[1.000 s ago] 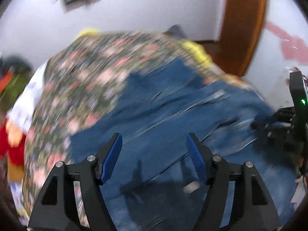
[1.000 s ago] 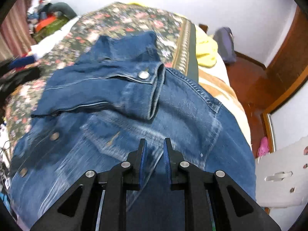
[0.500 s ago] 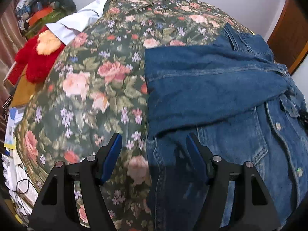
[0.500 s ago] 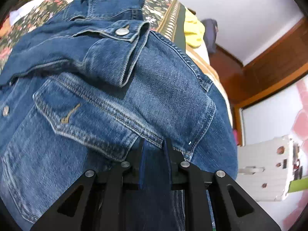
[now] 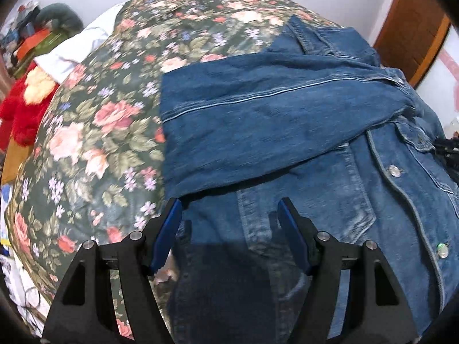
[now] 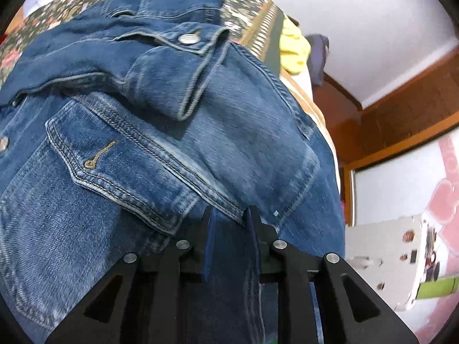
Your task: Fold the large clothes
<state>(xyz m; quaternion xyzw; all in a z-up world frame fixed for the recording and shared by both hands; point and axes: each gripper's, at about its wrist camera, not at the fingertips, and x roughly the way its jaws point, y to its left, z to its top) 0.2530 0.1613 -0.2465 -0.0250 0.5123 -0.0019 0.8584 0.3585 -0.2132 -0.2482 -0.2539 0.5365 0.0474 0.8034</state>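
Two grippers: left gripper [image 5: 229, 215] hovering agape over stiff, seamed denim jacket [image 5: 287, 120]; right gripper [image 6: 231, 223] pinching its hem, fold partly hidden.

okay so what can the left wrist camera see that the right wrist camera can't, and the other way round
Only the left wrist view shows the red plush toy, the left gripper with open jaws over the jacket's edge, and a wide stretch of bedspread. Only the right wrist view shows the yellow cloth, the white plastic crate and the right gripper. Both show the denim jacket on the floral bedspread.
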